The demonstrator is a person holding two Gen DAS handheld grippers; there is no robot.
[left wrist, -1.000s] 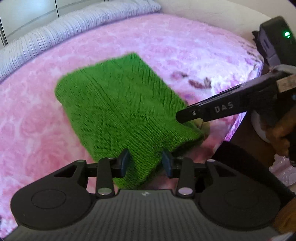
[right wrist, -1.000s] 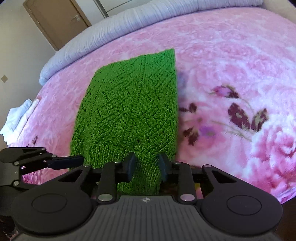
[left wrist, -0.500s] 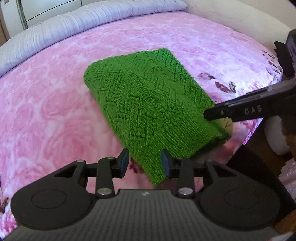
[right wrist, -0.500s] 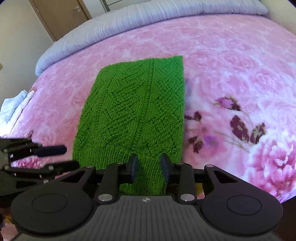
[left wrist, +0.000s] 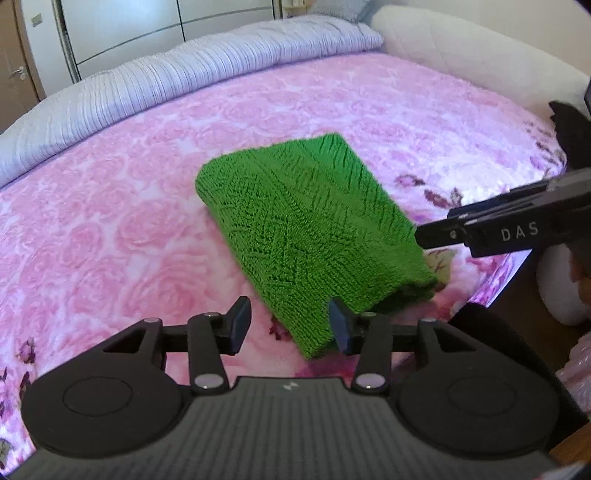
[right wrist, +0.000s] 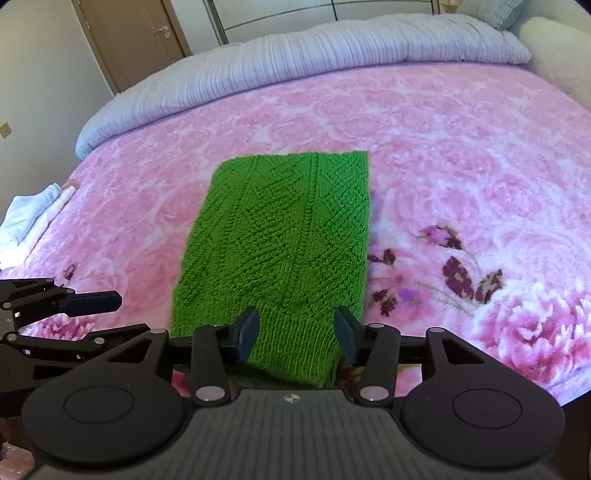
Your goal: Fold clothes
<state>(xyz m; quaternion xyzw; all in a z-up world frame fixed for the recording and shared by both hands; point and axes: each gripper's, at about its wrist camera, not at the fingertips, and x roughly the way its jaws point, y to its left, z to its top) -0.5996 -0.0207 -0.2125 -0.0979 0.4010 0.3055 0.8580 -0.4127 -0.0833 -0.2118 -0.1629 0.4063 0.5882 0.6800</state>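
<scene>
Pink floral bedspread [right wrist: 424, 122] bears the folded green knit [right wrist: 288, 221]; both claws just released.

A home bedroom is shown by a bed [right wrist: 461, 155] covered in pink floral fabric, a rolled grey duvet [right wrist: 295, 62], wardrobe doors [left wrist: 129, 26] and a wooden door [right wrist: 136, 37].

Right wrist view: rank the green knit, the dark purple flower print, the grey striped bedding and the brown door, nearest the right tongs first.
1. Green knit, between the right tongs.
2. Dark purple flower print, right.
3. Grey striped bedding, along the bed's far edge.
4. Brown door, far left.
</scene>
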